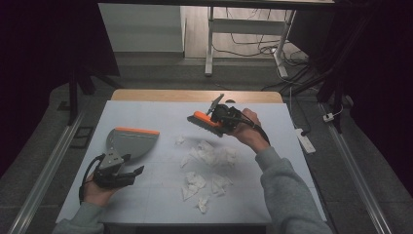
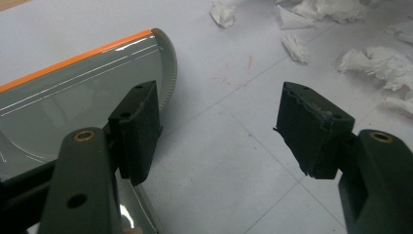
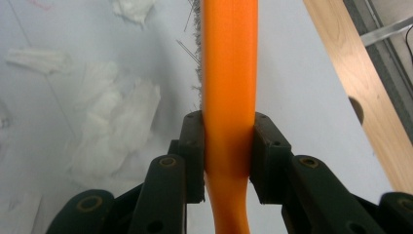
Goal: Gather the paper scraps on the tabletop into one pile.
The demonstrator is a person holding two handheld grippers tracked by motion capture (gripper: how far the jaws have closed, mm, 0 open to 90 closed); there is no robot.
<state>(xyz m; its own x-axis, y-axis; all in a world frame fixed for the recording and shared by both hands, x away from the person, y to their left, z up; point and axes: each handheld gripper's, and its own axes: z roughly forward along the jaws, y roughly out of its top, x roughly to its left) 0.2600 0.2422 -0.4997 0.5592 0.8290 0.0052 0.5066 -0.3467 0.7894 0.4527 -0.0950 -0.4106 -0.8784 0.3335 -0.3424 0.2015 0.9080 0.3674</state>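
Observation:
A grey dustpan [image 1: 130,140] with an orange lip lies on the left of the white table. My left gripper [image 1: 132,164] hovers just in front of it, open. In the left gripper view the gripper [image 2: 219,114] has nothing between its jaws, and its left jaw hangs over the dustpan [image 2: 73,92]. My right gripper [image 1: 213,123] is raised over the far middle of the table, shut on an orange brush [image 1: 202,120]. In the right gripper view the gripper [image 3: 228,146] clamps the orange brush handle [image 3: 229,63], with bristles along its left side. Several crumpled tissue scraps [image 1: 207,155] lie between the two grippers.
The white table cover [image 1: 146,112] ends at a wooden strip [image 1: 195,95] along the far edge. A power strip [image 1: 305,140] lies on the floor to the right. Desk legs and cables [image 1: 243,46] stand beyond the table. More scraps [image 2: 375,63] lie right of my left gripper.

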